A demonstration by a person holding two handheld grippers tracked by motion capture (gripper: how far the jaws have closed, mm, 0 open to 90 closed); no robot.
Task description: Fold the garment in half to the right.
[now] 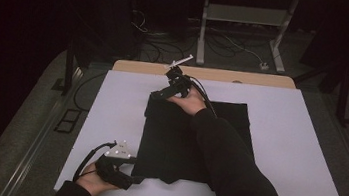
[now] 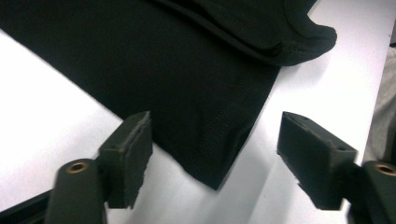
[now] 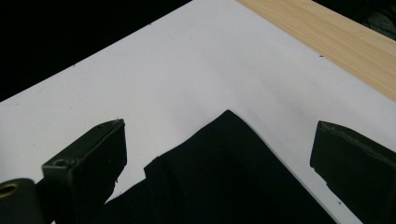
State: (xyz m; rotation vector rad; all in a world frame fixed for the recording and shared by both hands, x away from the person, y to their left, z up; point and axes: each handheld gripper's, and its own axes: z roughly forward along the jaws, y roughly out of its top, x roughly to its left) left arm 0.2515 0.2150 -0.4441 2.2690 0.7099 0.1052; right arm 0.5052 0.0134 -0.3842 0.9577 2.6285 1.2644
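Observation:
A black folded cloth (image 1: 167,137) lies on the white sheet (image 1: 306,159) that covers the table. My left gripper (image 1: 135,179) rests at the cloth's near left corner. In the left gripper view the jaws (image 2: 215,151) stand apart with that cloth corner (image 2: 210,158) between them, and the pads (image 2: 133,154) do not touch it. My right gripper (image 1: 158,95) reaches across to the far left corner. There its jaws (image 3: 224,158) are wide apart around the pointed cloth corner (image 3: 229,154), with bare sheet on both sides. A dark sleeve (image 1: 234,171) lies over the cloth's middle.
A strip of bare wooden table (image 1: 215,75) runs along the far edge of the sheet and also appears as wood (image 3: 327,32) in the right gripper view. Beyond it stand a white metal frame (image 1: 243,16), floor cables (image 1: 158,50) and a plug block (image 1: 264,66).

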